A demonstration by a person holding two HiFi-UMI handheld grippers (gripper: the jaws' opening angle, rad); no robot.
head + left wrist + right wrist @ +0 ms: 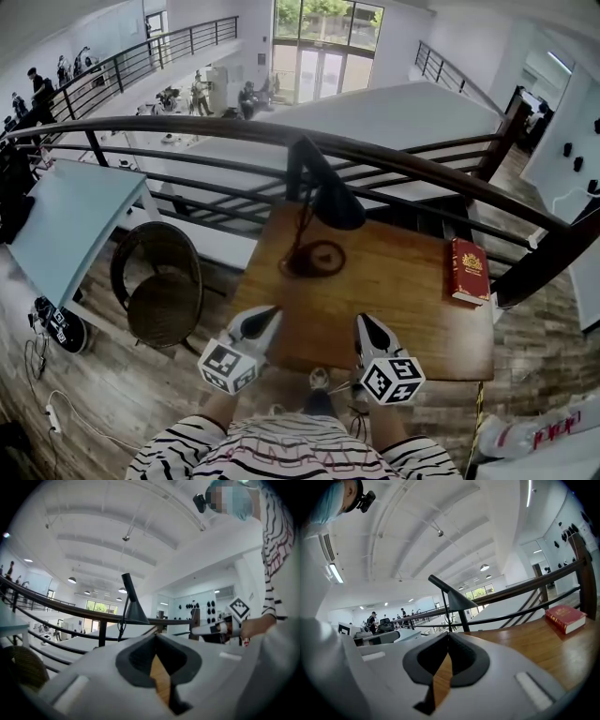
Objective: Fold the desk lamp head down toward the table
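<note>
A black desk lamp (323, 197) stands on the wooden table (403, 291), near its far left side. Its cone head is up on a bent arm and its round base (316, 259) lies flat. My left gripper (265, 319) and right gripper (366, 326) sit side by side at the table's near edge, short of the lamp and apart from it. Both are shut with nothing between the jaws. In the left gripper view my left gripper (156, 637) has the lamp (132, 606) ahead of it. In the right gripper view my right gripper (448, 637) has the lamp (454, 599) ahead too.
A red book (468, 270) lies at the table's right edge. A dark curved railing (422, 169) runs just behind the table. A round wicker chair (159, 286) stands left of the table, with a pale blue table (66, 220) further left.
</note>
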